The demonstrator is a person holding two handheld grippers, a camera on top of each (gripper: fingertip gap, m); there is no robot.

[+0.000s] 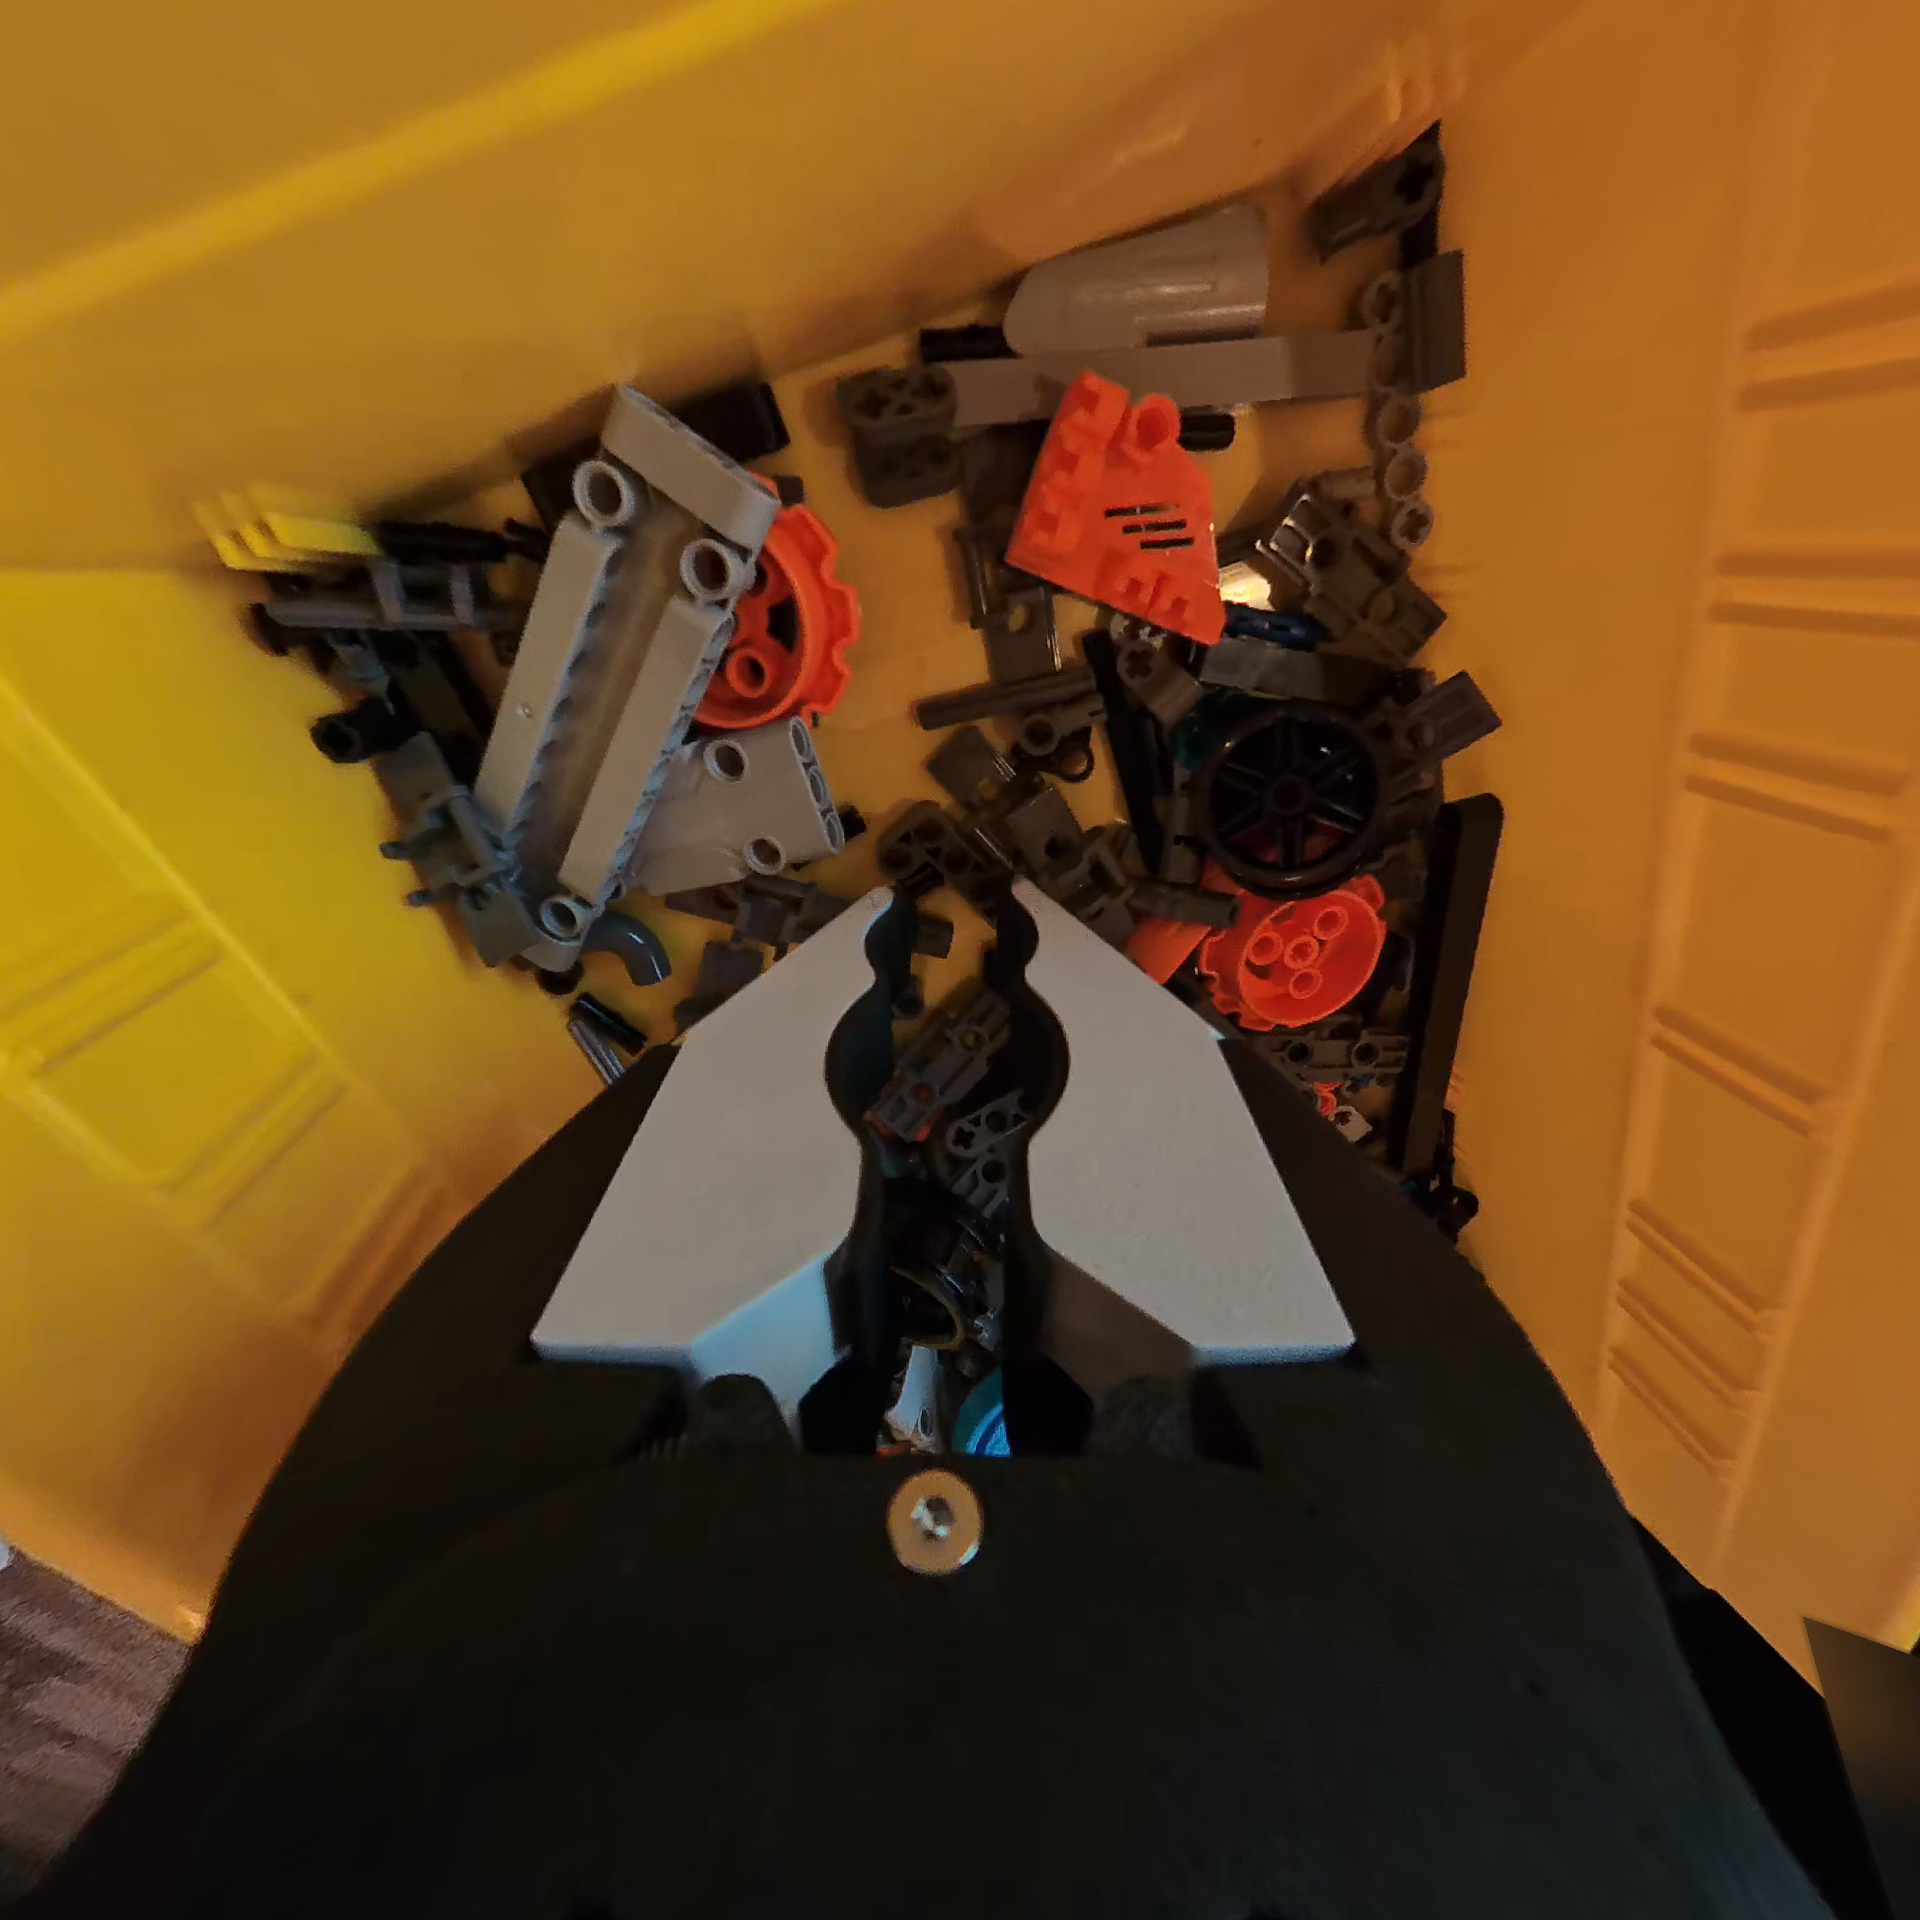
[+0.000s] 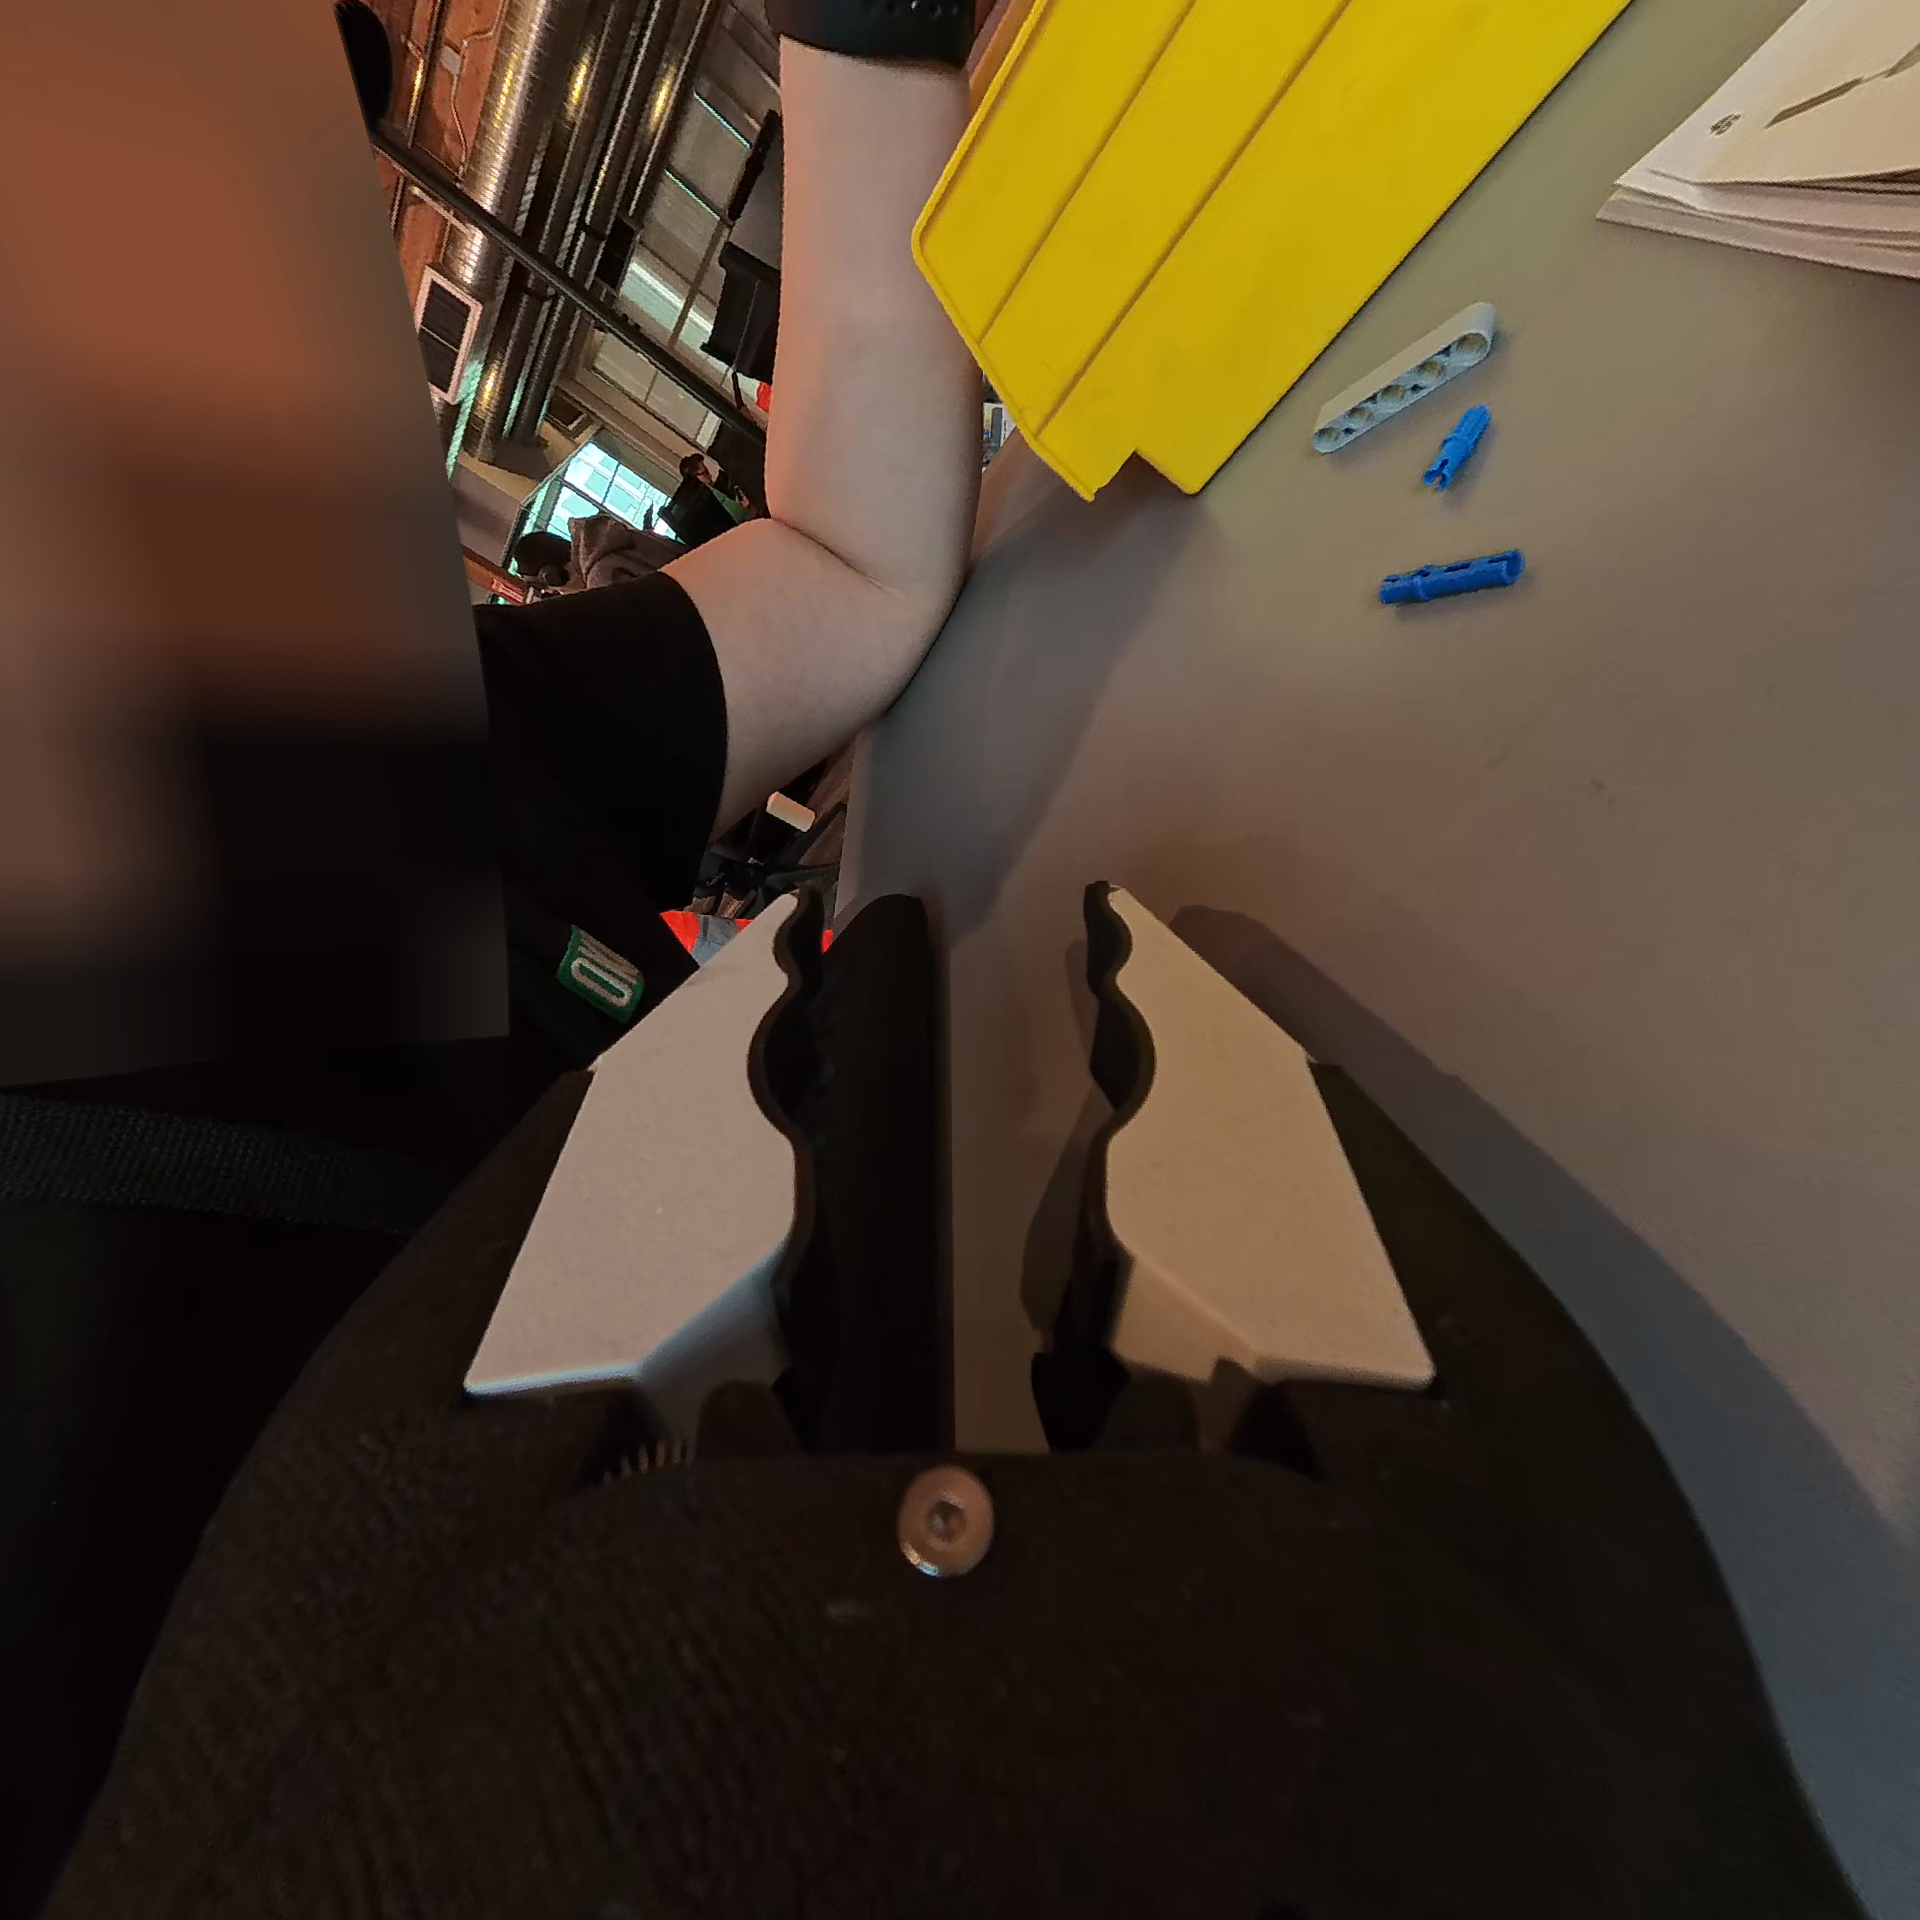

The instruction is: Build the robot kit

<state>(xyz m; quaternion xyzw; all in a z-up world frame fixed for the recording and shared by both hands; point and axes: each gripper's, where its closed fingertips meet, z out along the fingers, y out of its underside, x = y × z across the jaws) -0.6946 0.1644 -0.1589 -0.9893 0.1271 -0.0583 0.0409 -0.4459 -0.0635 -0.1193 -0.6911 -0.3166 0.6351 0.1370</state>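
My left gripper (image 1: 958,899) reaches down into a yellow bin (image 1: 416,260), its jaws a narrow gap apart just above a heap of building-toy parts. Small dark grey connectors (image 1: 951,1070) show through the gap; none is clearly clamped. Around it lie a long light grey frame (image 1: 613,686), an orange gear (image 1: 800,613), an orange panel (image 1: 1122,520), a black wheel (image 1: 1288,800) and an orange round piece (image 1: 1299,951). My right gripper (image 2: 961,904) is open and empty, low over the near edge of a grey table (image 2: 1455,831).
In the right wrist view, the yellow bin (image 2: 1195,229) stands on the table at the back. A white beam (image 2: 1403,379) and two blue pins (image 2: 1458,445) (image 2: 1449,577) lie beside it. Papers (image 2: 1787,135) lie top right. A person's arm (image 2: 862,416) rises at the table edge. My right fingertips sit around 35 centimetres from my left ones. From my left tips it is roughly 5 centimetres to the black wheel (image 1: 1288,800); from my right, 30 centimetres. From my left tips it is roughly 6 centimetres to the orange round piece (image 1: 1299,951); from my right, 25 centimetres.
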